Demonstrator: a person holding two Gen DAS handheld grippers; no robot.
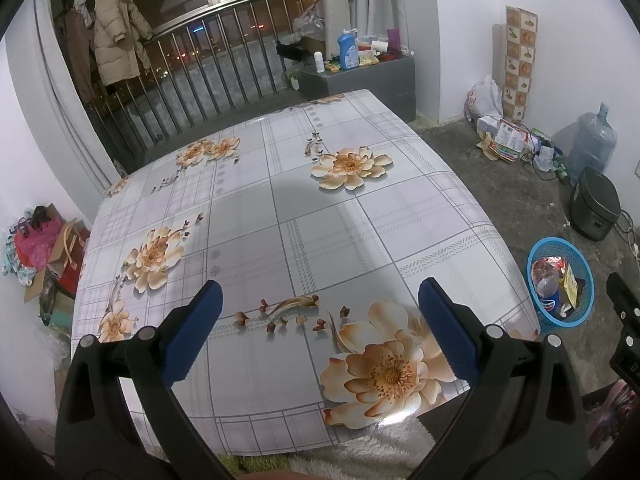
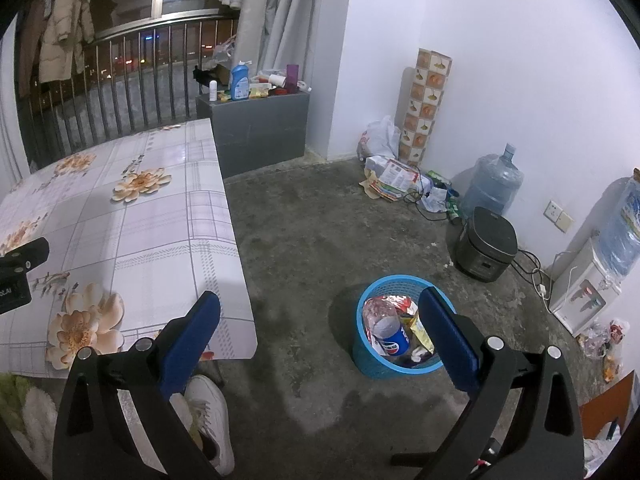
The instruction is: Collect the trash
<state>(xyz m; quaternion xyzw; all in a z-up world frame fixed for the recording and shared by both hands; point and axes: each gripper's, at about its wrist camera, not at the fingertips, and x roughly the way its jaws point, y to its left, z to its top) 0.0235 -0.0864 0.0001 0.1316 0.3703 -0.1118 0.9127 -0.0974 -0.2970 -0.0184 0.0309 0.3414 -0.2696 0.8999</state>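
We hold the left claw [image 1: 320, 300] over the counter [image 1: 280, 208], its blue pads spread wide apart with nothing between them. Our right claw [image 2: 320, 312] hangs over the concrete floor [image 2: 320, 240] just past the counter's edge, pads equally wide apart and empty. The trash sits in the blue basket [image 2: 362, 356] on the floor beside the counter: a crushed cola bottle [image 2: 386, 330] stands tilted in it, touching a yellow wrapper [image 2: 420, 330]. A white shoe [image 2: 210, 412] shows under our right claw's left finger.
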